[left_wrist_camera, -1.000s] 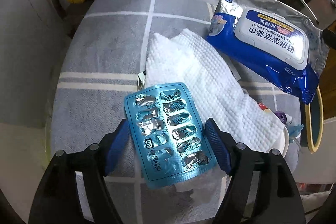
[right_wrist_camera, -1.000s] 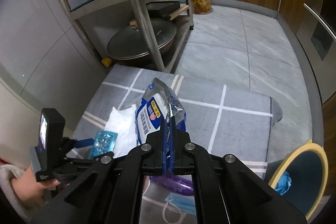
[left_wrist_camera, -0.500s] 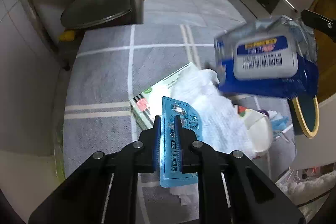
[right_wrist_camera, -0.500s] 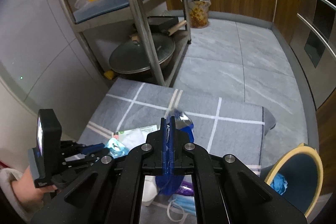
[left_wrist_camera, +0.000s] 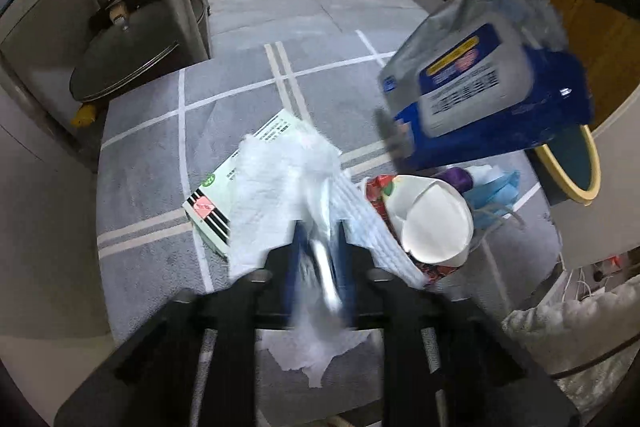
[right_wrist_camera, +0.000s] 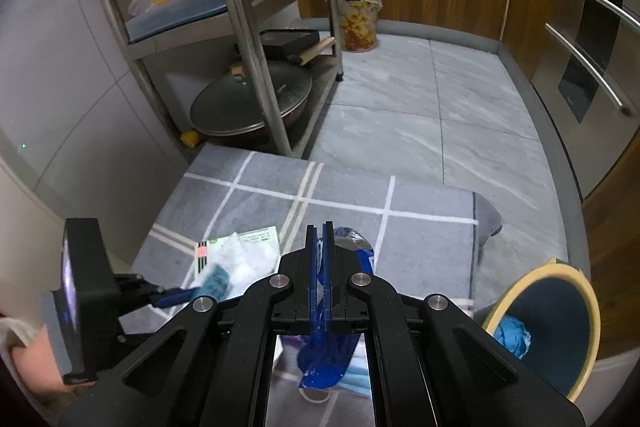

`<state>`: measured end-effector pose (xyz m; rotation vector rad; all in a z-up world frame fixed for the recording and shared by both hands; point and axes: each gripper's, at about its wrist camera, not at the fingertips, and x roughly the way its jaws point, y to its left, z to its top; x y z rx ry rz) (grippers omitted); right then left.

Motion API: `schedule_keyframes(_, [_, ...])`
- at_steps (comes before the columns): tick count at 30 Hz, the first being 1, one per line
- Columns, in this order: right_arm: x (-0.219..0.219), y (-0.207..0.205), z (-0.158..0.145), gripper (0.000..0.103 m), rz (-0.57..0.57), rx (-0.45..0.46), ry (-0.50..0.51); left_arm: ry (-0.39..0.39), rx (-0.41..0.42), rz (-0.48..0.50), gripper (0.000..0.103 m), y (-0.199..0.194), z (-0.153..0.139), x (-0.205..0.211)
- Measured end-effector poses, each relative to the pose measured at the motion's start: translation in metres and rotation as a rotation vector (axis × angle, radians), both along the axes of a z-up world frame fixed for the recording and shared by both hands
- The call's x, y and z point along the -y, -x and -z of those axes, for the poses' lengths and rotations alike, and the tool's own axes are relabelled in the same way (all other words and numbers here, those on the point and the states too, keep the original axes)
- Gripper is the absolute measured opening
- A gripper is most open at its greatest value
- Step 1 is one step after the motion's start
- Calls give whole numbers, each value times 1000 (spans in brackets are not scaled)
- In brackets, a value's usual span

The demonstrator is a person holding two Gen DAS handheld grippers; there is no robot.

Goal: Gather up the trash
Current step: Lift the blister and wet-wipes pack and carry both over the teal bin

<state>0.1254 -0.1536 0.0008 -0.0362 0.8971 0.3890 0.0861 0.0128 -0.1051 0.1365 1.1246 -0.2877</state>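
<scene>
Two grippers are gripping: the left gripper (left_wrist_camera: 320, 255), its jaws just closed, is pinching one blurred blister pack (right_wrist_camera: 216, 281) above the rug (right_wrist_camera: 420, 243); the right gripper (right_wrist_camera: 319, 267) is clamping one wipes pack (left_wrist_camera: 480, 87), hanging mostly hidden beside one bin (right_wrist_camera: 560, 275).

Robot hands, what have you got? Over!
Left gripper shut on blister pack. Right gripper shut on wipes pack, lifted. Bin open at right, nothing blocking.

Grey checked rug (left_wrist_camera: 152, 155) carries a box (left_wrist_camera: 216, 199), tissue (left_wrist_camera: 276, 183), cup (left_wrist_camera: 436, 223).
</scene>
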Motion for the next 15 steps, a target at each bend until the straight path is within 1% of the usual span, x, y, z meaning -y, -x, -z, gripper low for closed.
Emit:
schedule_keyframes(1, [2,0,-1,3,4,4,-5,5,1,-1,11,0,-3,0])
schedule_keyframes(6, [14,2,-10,3,22,22,-31,20,99,-19,11,-1,-29,-3])
schedule_keyframes(9, [20,4,-16,3,28,36,-41,13,156,-4,11,-2,-44,3])
schedule_keyframes(11, [24,7,-21,3,30,50,-39,23,174,3,11,-4,-51,6])
schedule_keyframes(15, [37,10,-28,3,42,71,-34,42,228,34,11,-4,-71,25])
